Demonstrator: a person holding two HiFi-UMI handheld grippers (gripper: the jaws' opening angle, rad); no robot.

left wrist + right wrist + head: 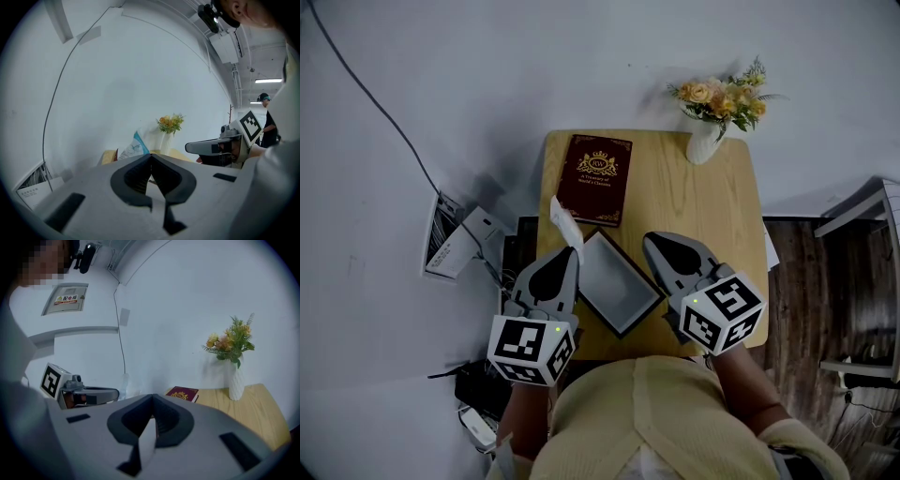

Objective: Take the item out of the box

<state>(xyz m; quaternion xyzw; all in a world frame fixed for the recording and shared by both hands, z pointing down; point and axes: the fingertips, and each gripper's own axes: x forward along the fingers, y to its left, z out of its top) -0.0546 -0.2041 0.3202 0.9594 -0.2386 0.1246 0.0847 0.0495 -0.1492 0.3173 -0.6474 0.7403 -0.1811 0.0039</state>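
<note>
Our left gripper point(572, 251) was clamped on the white packet point(565, 221), which ran lengthwise toward the frame's upper left, already clear of the open box point(617, 281). Our right gripper point(656, 246), shut and empty, sat beside the box's right.

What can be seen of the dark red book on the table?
The book is a closed dark red hardcover with an ornate gold border, a gold crown emblem and small gold title lettering. It lies flat, cover up, on the back left part of the wooden table, slightly skewed to the table's edges. The open box sits just in front of its near edge; whether they touch cannot be told. A white slip is by its near left corner.
</note>
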